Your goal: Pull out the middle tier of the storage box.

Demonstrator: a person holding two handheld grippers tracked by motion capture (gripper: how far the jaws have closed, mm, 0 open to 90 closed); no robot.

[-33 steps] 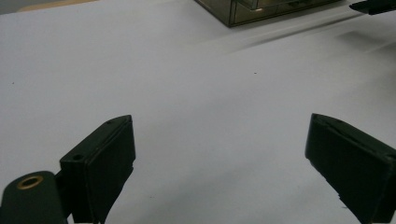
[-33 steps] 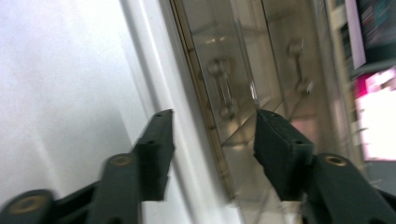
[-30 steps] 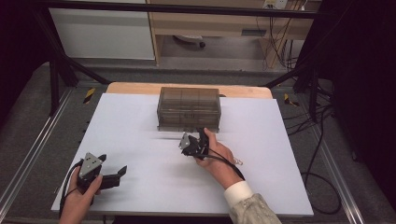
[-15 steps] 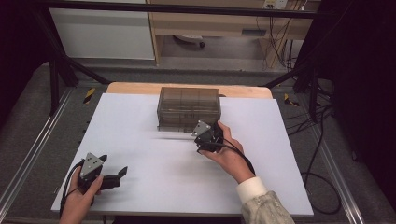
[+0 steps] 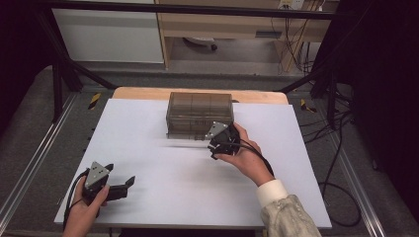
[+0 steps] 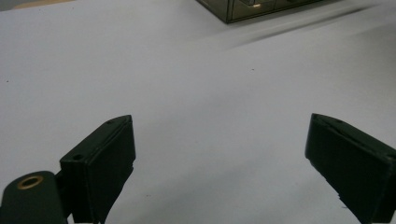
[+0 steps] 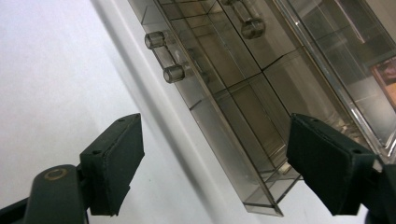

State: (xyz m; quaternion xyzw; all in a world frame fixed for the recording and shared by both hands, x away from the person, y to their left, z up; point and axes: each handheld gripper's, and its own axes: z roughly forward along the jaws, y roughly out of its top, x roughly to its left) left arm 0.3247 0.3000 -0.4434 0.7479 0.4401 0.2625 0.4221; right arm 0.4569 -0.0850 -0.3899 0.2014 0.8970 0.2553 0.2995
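White sheeting covers the table, with a strip of bare wood showing along its far edge and grey floor and black frame legs beyond it. Near that far edge, about midway across, stands a smoky see-through drawer box, its front facing the person.

From the high view, the right gripper is held in the right hand right at the near right corner of the box front, with the grey plate on top and a cable looping over the wrist. Its jaws have just been opening and now stand released, wide apart. In the right gripper view the box front runs at a slant between the 2 black pads; the lowest drawer sits slightly pulled out from the body, and its corner lies between the pads without either one pressing on it. A clear bar handle with 2 round studs shows up the drawer front, well above the pads, and a 2nd handle sits on the drawer behind.

The left gripper rests low at the near left of the table in the left hand, well apart from the box. In the left gripper view its 2 jaws are spread wide over bare white surface with nothing between them, and the box corner appears far off at the top
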